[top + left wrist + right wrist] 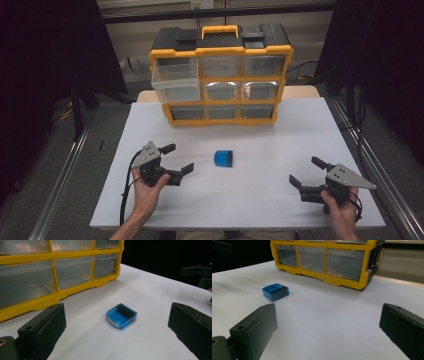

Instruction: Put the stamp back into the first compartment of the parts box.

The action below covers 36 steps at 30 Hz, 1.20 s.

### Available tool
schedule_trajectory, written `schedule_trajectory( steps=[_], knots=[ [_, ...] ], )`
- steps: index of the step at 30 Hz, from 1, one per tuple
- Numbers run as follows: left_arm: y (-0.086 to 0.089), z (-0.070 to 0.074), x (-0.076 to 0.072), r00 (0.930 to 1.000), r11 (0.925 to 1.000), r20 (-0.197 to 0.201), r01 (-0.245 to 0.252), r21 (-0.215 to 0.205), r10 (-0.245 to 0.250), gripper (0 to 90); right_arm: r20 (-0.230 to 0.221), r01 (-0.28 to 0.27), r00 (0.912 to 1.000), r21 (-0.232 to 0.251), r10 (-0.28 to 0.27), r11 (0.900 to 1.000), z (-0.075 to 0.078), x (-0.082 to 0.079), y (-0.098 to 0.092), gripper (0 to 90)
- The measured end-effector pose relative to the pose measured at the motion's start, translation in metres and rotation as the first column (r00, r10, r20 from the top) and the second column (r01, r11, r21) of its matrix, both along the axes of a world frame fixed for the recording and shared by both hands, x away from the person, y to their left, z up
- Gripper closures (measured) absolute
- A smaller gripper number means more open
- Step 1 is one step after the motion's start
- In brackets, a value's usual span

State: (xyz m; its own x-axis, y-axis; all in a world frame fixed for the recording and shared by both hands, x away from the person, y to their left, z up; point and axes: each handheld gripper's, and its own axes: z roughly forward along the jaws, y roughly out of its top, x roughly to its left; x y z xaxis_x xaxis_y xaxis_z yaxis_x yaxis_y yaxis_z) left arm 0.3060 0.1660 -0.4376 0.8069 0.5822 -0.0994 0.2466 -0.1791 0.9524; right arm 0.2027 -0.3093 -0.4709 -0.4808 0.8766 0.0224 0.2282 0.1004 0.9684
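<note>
A small translucent blue box (pixel 223 158) lies on the white table (pixel 260 200) in front of a yellow and black drawer cabinet (pixel 220 75). The cabinet's top left clear drawer (pixel 175 80) is pulled out. My left gripper (pixel 178 159) is held open to the left of the blue box (pixel 121 315), with its jaws pointing at it and nothing between them. My right gripper (pixel 306 171) stands open near the table's right front, well apart from the blue box (pixel 275 292), which lies off to its left.
The cabinet (pixel 325 258) stands at the table's back middle with several clear drawers. Metal rails (pixel 65 165) run along both sides of the table. Dark curtains hang at left and right.
</note>
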Motion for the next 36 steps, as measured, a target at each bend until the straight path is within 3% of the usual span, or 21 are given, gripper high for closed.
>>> schedule_trajectory(
  steps=[1, 2, 3, 4, 7, 9, 11, 12, 14, 16, 19, 21, 25, 28, 30, 33, 35, 36],
  knots=[
    [-0.004, 0.0, 0.001, 1.0, 1.0, -0.007, 0.002, -0.003, -0.002, 2.0, -0.001, -0.001, 1.0, 0.001, 0.001, 1.0, 0.0, 0.0, 0.0, 0.7],
    [-0.007, 0.002, 0.004, 0.9998, 0.9996, 0.0, 0.018, 0.022, -0.018, 2.0, -0.004, -0.005, 1.0, 0.001, 0.005, 1.0, 0.0, 0.0, 0.0, 0.7],
    [-0.012, 0.002, 0.004, 1.0, 0.9998, 0.002, 0.001, 0.019, -0.001, 2.0, -0.003, -0.007, 1.0, 0.0, 0.007, 1.0, 0.0, 0.0, 0.0, 0.7],
    [-0.014, 0.003, 0.006, 1.0, 0.9991, 0.003, 0.005, 0.042, -0.006, 2.0, -0.002, -0.008, 1.0, 0.001, 0.008, 1.0, 0.0, 0.0, 0.0, 0.6],
    [-0.024, 0.003, 0.013, 0.9988, 0.9986, -0.026, 0.042, 0.032, -0.041, 2.0, 0.0, -0.012, 0.9999, 0.0, 0.012, 1.0, 0.0, 0.0, 0.0, 0.6],
    [-0.03, 0.004, 0.017, 0.9976, 0.9968, -0.023, 0.066, 0.044, -0.065, 1.9, 0.001, -0.01, 0.9999, -0.001, 0.01, 1.0, 0.0, 0.0, 0.0, 0.6],
    [-0.036, 0.005, 0.019, 0.9981, 0.9952, -0.017, 0.06, 0.078, -0.058, 2.3, 0.001, -0.01, 0.9999, -0.001, 0.01, 1.0, 0.0, 0.0, 0.0, 0.6],
    [-0.037, 0.006, 0.021, 0.9964, 0.9921, -0.023, 0.083, 0.094, -0.081, 2.5, 0.002, -0.011, 0.9999, -0.001, 0.011, 1.0, 0.0, 0.0, 0.0, 0.6],
    [-0.039, 0.006, 0.022, 0.9962, 0.9921, -0.03, 0.085, 0.093, -0.082, 2.5, 0.001, -0.015, 0.9999, -0.001, 0.015, 1.0, 0.0, -0.001, 0.0, 0.6],
    [-0.046, 0.008, 0.027, 0.9905, 0.9872, -0.055, 0.131, 0.091, -0.126, 3.0, -0.001, -0.015, 0.9999, -0.002, 0.015, 1.0, 0.0, 0.0, 0.0, 0.6],
    [-0.054, 0.008, 0.033, 0.9867, 0.9824, -0.087, 0.147, 0.115, -0.137, 4.4, 0.0, -0.016, 0.9999, -0.002, 0.016, 1.0, 0.0, 0.0, 0.0, 0.6],
    [-0.059, 0.007, 0.037, 0.982, 0.9833, -0.118, 0.158, 0.09, -0.147, 4.3, 0.001, -0.018, 0.9998, -0.002, 0.018, 1.0, 0.0, -0.001, 0.0, 0.6],
    [-0.07, 0.007, 0.041, 0.9757, 0.9739, -0.156, 0.177, 0.142, -0.154, 4.6, -0.001, -0.02, 0.9998, -0.001, 0.02, 1.0, 0.0, -0.001, 0.0, 0.6],
    [-0.075, 0.008, 0.043, 0.9699, 0.9684, -0.175, 0.197, 0.153, -0.169, 4.6, -0.003, -0.019, 0.9998, -0.003, 0.019, 1.0, 0.0, -0.001, 0.0, 0.6],
    [-0.081, 0.01, 0.043, 0.9586, 0.9554, -0.205, 0.236, 0.178, -0.198, 4.7, -0.003, -0.021, 0.9998, -0.002, 0.021, 1.0, 0.0, -0.001, 0.0, 0.6],
    [-0.091, 0.017, 0.041, 0.9417, 0.9267, -0.236, 0.295, 0.233, -0.24, 5.1, -0.001, -0.021, 0.9998, -0.003, 0.021, 1.0, 0.0, -0.001, 0.0, 0.6],
    [-0.093, 0.018, 0.041, 0.9388, 0.9227, -0.233, 0.307, 0.233, -0.254, 5.5, -0.002, -0.021, 0.9998, -0.003, 0.021, 1.0, 0.0, -0.001, 0.0, 0.6],
    [-0.098, 0.021, 0.042, 0.9329, 0.8971, -0.229, 0.337, 0.285, -0.278, 5.4, -0.003, -0.02, 0.9998, -0.004, 0.02, 1.0, -0.001, -0.001, 0.0, 0.6]
  ],
)
